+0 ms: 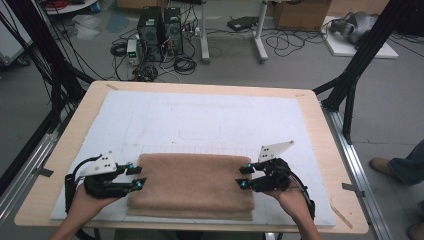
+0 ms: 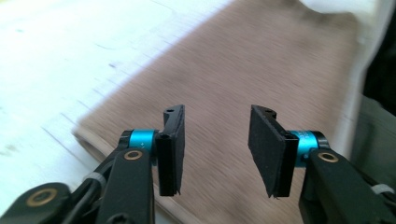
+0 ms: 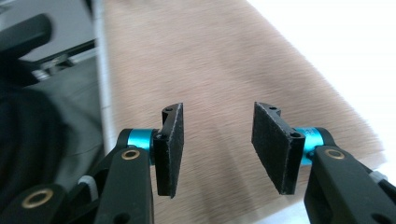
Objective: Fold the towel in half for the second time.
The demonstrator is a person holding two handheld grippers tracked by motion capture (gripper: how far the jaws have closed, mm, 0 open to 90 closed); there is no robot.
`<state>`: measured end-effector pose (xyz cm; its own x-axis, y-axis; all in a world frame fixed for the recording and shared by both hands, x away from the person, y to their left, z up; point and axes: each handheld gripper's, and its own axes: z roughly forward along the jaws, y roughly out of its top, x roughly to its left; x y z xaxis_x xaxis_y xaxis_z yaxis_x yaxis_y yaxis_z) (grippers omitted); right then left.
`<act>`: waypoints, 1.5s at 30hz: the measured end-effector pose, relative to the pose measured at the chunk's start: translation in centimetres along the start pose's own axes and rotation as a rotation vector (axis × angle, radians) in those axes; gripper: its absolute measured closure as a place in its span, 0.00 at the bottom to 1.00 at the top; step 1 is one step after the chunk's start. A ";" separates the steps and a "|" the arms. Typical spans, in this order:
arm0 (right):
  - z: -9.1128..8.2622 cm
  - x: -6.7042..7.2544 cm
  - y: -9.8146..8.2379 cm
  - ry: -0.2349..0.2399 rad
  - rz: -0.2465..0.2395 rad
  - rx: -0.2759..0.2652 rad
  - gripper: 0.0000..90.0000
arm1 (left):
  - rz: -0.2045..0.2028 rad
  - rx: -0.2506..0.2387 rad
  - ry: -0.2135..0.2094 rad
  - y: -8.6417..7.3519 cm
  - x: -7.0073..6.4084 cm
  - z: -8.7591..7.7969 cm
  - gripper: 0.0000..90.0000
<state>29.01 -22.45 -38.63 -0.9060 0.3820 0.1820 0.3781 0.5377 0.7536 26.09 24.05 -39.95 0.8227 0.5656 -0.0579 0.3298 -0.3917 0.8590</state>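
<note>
Folded brown towel (image 1: pixel 192 186) lies flat on surface (image 1: pixel 310 130); left hand-held gripper (image 1: pixel 136 177) and right hand-held gripper (image 1: pixel 243 177) flank its ends, jaws spread, empty, likely just releasing.

White mat (image 1: pixel 200 117) covers the wooden table (image 1: pixel 320 125), faint outlines drawn on it. Beyond, at twelve o'clock, two black computer towers (image 1: pixel 160 32) stand among tangled cables (image 1: pixel 185 62). Cardboard box (image 1: pixel 300 15) at one o'clock. Someone's shoe (image 1: pixel 382 165) at three o'clock.

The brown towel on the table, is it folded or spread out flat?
Folded. The brown towel lies as a neat rectangle with a second layer's edge showing under its near side in the high view.
</note>
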 end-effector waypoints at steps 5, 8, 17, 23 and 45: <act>0.8 -2.1 0.7 -0.085 0.014 -0.022 0.53 | -0.026 -0.010 0.071 0.6 1.8 1.6 0.55; 1.2 -3.1 1.1 -0.126 0.015 -0.016 0.50 | -0.032 0.000 0.105 0.8 2.8 2.4 0.52; 2.4 -5.2 0.8 -0.189 0.045 -0.014 0.38 | -0.082 0.034 0.124 0.5 4.8 3.9 0.43; 3.5 -6.0 -0.2 -0.197 0.078 0.002 0.31 | -0.119 0.062 0.107 -0.1 5.5 4.4 0.42; 5.1 -6.0 -0.2 -0.082 0.057 0.100 0.81 | -0.082 0.156 0.093 -0.6 5.0 5.4 0.82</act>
<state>35.30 -21.04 -43.08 -0.8656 0.4720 0.1674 0.4492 0.5839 0.6763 32.53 23.21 -43.46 0.7462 0.6619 -0.0715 0.4677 -0.4447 0.7638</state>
